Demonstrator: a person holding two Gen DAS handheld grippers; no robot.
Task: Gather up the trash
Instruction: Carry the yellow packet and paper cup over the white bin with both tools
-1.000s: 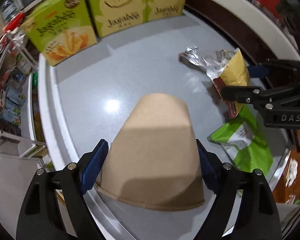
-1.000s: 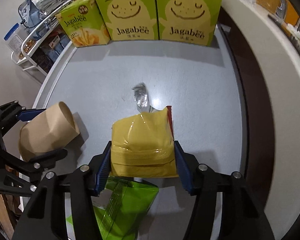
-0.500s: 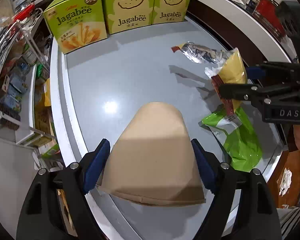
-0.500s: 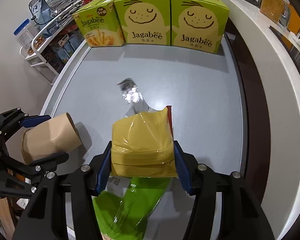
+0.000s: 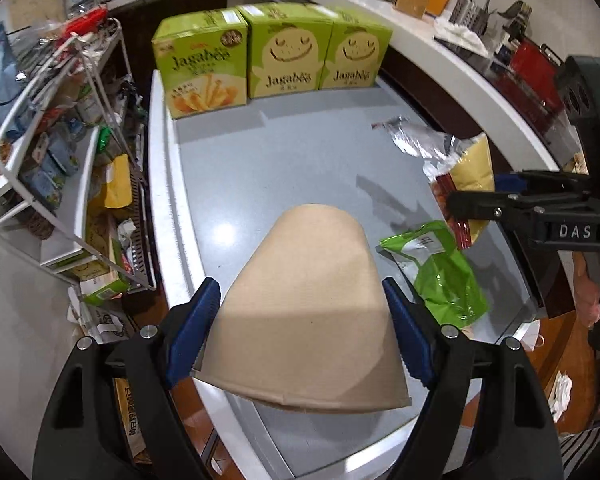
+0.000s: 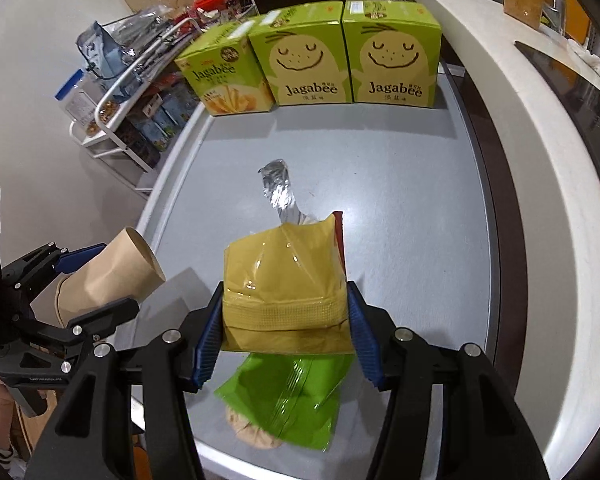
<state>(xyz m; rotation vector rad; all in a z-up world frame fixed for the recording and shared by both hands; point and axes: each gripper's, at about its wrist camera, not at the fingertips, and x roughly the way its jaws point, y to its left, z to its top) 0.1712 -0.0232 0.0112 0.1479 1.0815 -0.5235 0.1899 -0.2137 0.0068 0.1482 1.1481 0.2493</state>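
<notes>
My left gripper [image 5: 300,328] is shut on a brown paper cup [image 5: 308,312], held on its side above the grey table's near left edge; the cup also shows in the right wrist view [image 6: 112,276]. My right gripper [image 6: 286,336] is shut on a yellow snack bag [image 6: 284,284] with a silver foil end [image 6: 278,192], held above the table; the bag also shows in the left wrist view [image 5: 474,168]. A green snack bag [image 6: 288,400] lies flat on the table below it, seen in the left wrist view too [image 5: 440,276].
Three green Jagabee boxes [image 6: 308,68] stand along the far edge of the grey table [image 6: 420,200]. A white wire rack [image 5: 52,152] full of goods stands left of the table. A white counter [image 6: 540,160] runs along the right.
Both grippers have risen and pulled back from the table with their loads. The yellow bag's foil end has lifted off the surface. The green bag stays on the table.
</notes>
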